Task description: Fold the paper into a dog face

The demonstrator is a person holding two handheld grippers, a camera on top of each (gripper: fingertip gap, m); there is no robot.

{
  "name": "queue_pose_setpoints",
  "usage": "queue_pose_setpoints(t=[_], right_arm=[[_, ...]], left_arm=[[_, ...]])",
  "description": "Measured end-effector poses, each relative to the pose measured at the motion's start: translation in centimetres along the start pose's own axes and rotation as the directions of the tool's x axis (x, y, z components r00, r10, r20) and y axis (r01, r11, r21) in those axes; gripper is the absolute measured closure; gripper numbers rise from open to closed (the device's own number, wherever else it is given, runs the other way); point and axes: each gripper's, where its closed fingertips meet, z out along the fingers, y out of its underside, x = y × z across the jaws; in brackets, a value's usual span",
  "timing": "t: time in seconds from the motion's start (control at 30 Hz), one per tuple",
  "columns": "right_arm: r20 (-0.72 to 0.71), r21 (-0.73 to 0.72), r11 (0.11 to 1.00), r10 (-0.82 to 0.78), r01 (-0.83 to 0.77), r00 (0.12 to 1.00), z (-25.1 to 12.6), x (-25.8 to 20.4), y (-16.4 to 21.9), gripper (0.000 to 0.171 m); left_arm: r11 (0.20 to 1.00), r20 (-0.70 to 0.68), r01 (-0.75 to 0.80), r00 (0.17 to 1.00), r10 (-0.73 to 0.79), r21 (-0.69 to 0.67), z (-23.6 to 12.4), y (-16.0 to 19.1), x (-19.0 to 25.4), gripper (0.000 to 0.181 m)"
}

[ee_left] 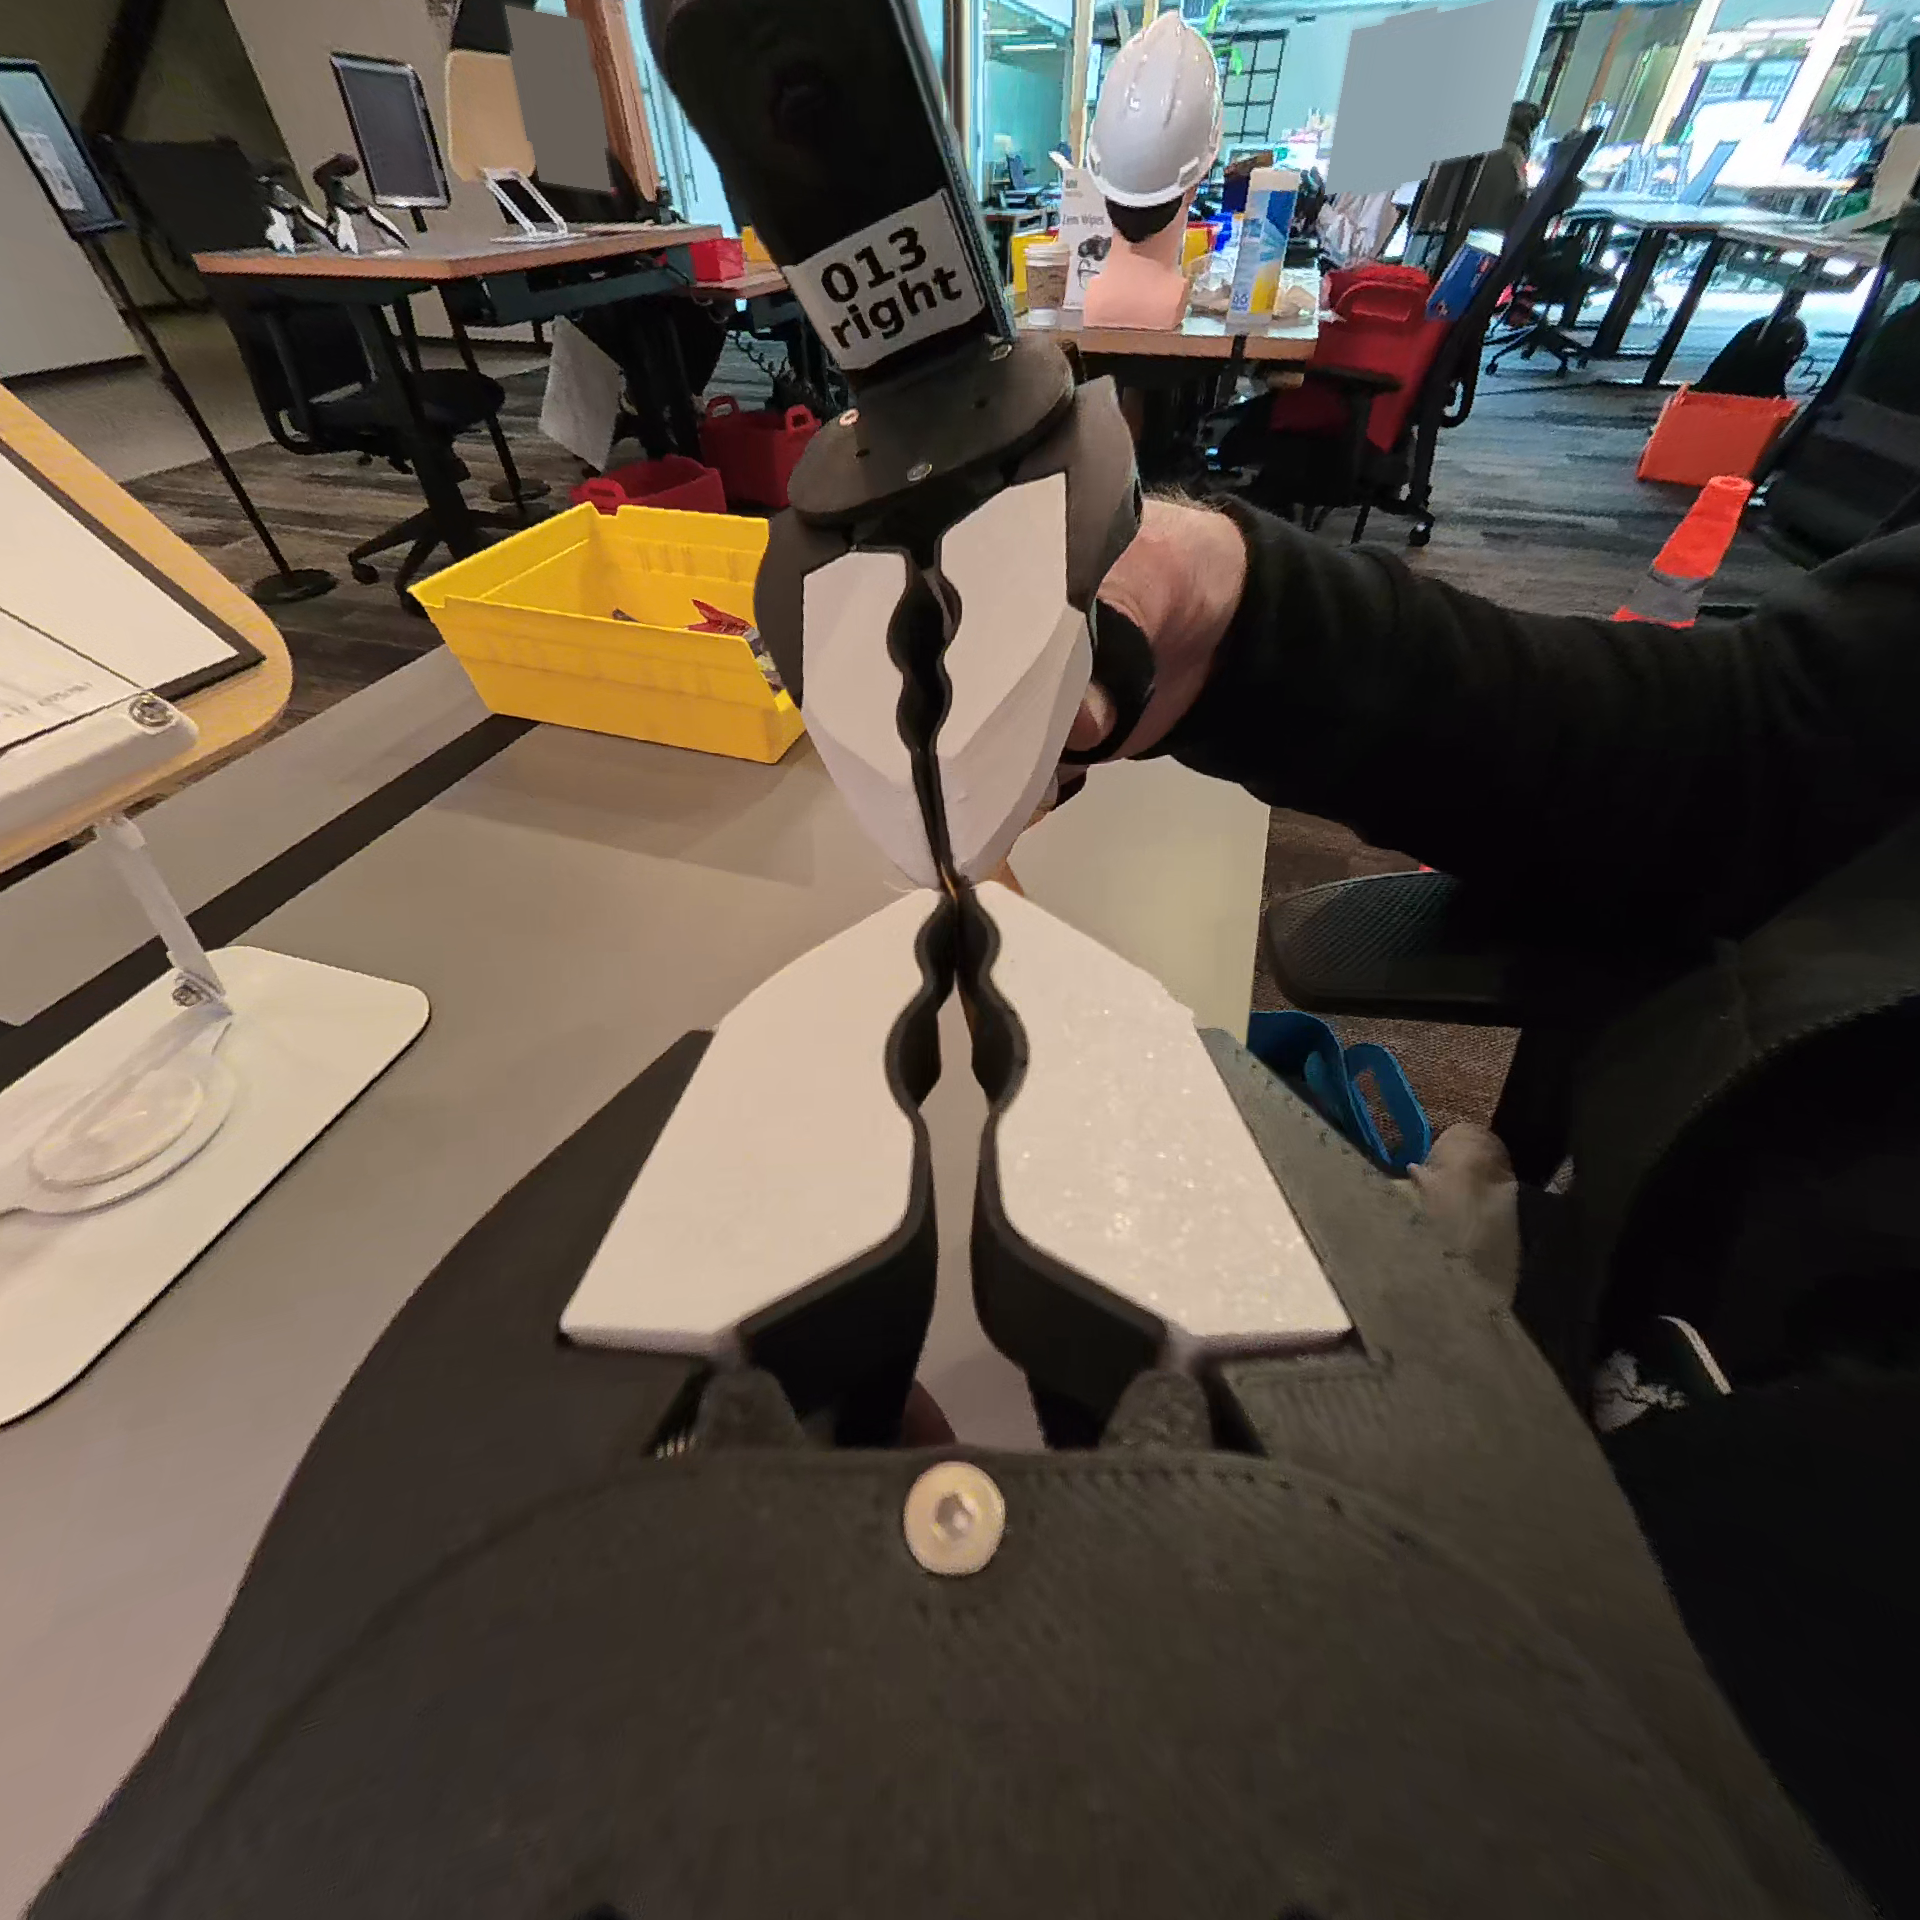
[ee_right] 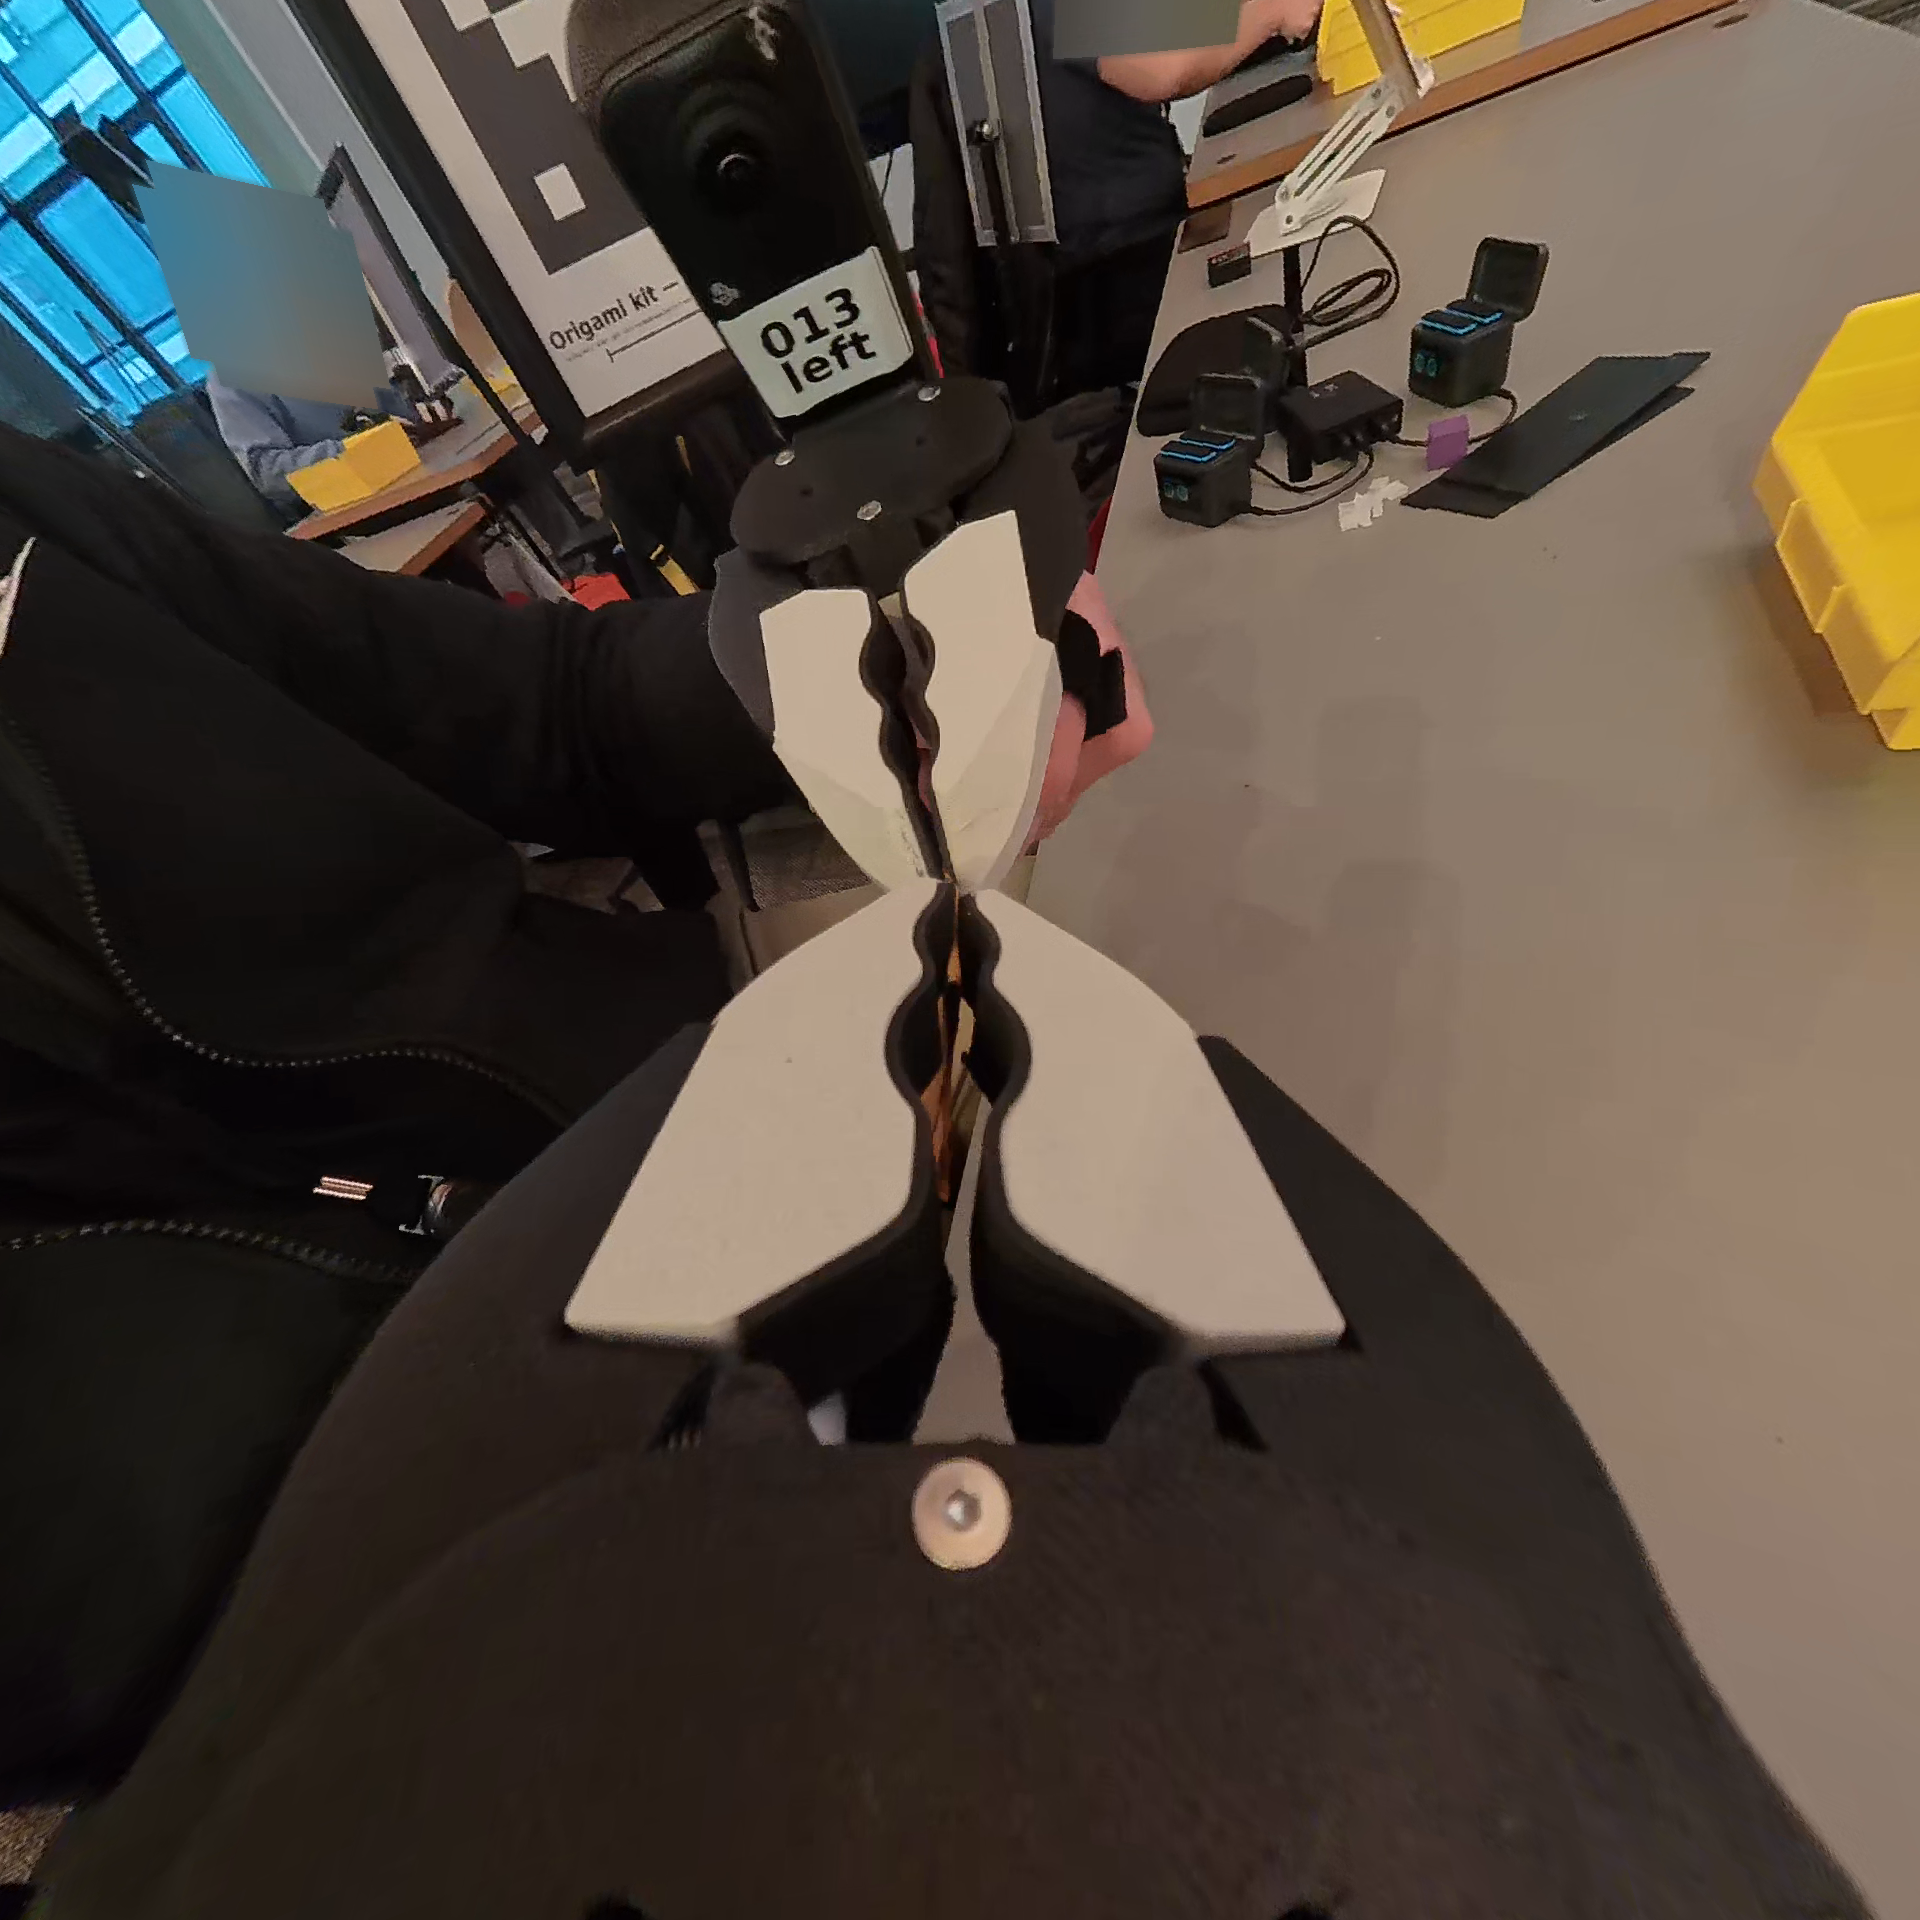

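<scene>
Orange paper (ee_right: 948, 1060) pinched edge-on between both clenched claws, left claw (ee_left: 954, 914) meeting right claw (ee_right: 954, 914) above the desk (ee_right: 1455, 935); probably creasing, next reposition.

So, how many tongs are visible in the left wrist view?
2. The left tongs reach up from the bottom edge; the right tongs point down from above, tip to tip, both shut on the paper. None seem hidden.

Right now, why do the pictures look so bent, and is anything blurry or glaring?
Left wrist view: wide-angle lens bows the table edge; the left hand-held gripper is sharp, far desks soft. Right wrist view: same bulging; the right hand-held gripper is crisp, its black base slightly soft; even light, no harsh glare on the paper.
</scene>
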Motion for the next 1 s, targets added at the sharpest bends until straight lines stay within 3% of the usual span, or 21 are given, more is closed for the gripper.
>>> queue_pose_setpoints(t=[0.47,0.77,0.83,1.0], right_arm=[[0.048,0.056,0.998,0.038,-0.041,0.998,-1.0,0.0,-0.3,0.166],[-0.019,-0.004,1.0,0.003,-0.003,1.0,-1.0,0.1,0.0,0.171],[-0.031,-0.007,1.0,0.001,-0.001,1.0,-0.9,0.3,0.1,0.171],[-0.039,-0.04,0.999,-0.019,0.017,0.999,-0.5,0.0,0.3,0.171]], left_arm=[[0.999,-0.047,0.033,0.998,-0.033,0.005,-0.3,0.1,0.3,0.181],[0.998,-0.056,0.054,0.997,-0.052,0.03,-0.1,0.1,0.2,0.181],[0.999,-0.022,0.04,0.999,-0.04,0.028,-0.1,0.0,-0.1,0.172],[1.0,0.002,0.018,1.0,-0.017,-0.018,0.2,0.5,0.0,0.181]])
